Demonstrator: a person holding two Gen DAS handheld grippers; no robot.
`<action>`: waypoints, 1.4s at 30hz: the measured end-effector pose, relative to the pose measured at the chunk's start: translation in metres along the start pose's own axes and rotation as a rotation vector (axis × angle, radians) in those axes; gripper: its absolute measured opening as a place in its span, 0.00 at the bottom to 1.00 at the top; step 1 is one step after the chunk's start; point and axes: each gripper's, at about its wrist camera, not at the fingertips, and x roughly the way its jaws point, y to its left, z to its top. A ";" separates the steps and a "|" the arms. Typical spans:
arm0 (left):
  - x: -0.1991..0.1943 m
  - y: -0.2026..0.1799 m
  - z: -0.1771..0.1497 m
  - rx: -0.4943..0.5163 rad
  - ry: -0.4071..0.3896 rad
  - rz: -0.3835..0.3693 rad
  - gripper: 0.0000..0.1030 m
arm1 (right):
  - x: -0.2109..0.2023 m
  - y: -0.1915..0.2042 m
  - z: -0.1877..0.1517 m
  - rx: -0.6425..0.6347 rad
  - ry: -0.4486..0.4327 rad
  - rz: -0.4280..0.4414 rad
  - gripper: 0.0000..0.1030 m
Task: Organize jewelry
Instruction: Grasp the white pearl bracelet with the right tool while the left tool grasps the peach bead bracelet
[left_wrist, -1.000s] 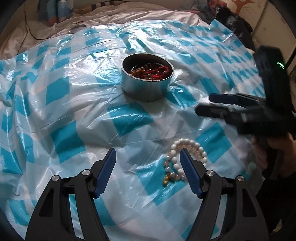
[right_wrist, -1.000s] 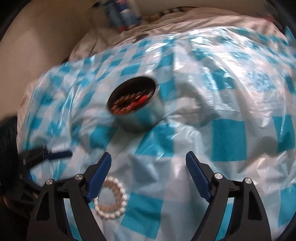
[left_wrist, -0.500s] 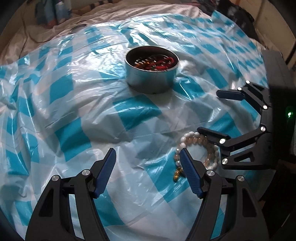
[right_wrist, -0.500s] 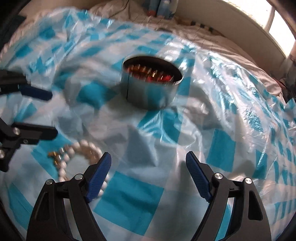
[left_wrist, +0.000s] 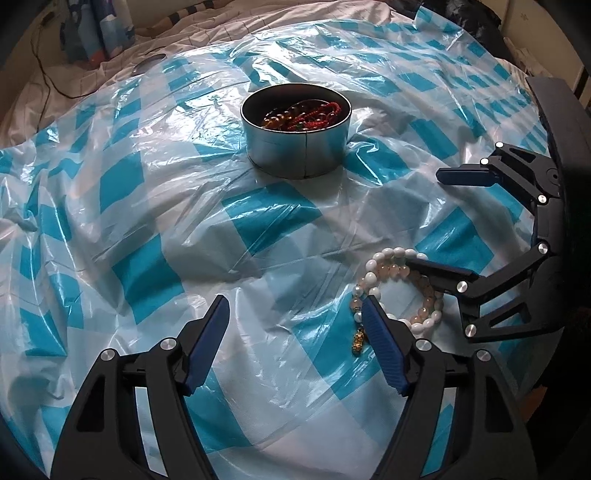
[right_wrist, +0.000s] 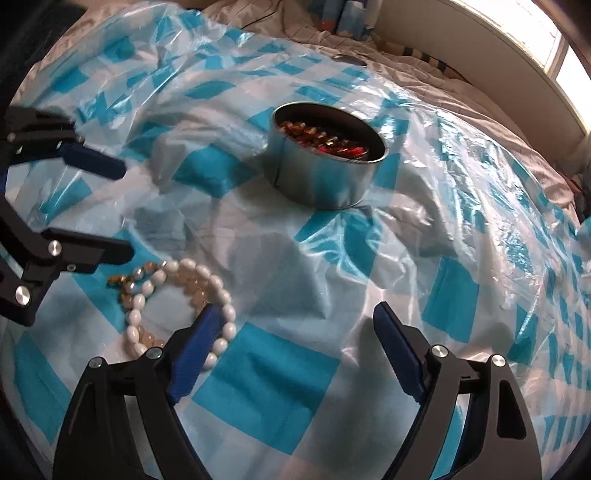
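Two grippers over blue-checked plastic sheet (left_wrist: 155, 229); left gripper (left_wrist: 295, 317) jaws spread wide, nothing between; right gripper (right_wrist: 291, 317) jaws also wide apart, empty. Both have just opened slightly further. White bead bracelets (left_wrist: 391, 273) lie on sheet between grippers, one finger of each overlapping them. Round tin (left_wrist: 295, 147), well beyond, holds red and amber beads (left_wrist: 306, 116)

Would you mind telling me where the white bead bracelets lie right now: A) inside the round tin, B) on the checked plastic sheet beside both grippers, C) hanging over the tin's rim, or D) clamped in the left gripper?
B: the white bead bracelets lie flat on the checked plastic sheet, short of the round tin.
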 end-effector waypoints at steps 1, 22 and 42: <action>0.000 0.000 0.000 0.000 0.001 0.001 0.69 | 0.000 0.000 0.000 -0.002 0.004 -0.001 0.79; 0.011 -0.044 -0.004 0.142 -0.034 -0.037 0.70 | -0.017 -0.036 -0.013 0.075 -0.007 0.030 0.61; 0.013 -0.012 -0.008 0.066 0.014 -0.038 0.07 | -0.021 -0.043 -0.016 0.082 -0.031 0.113 0.33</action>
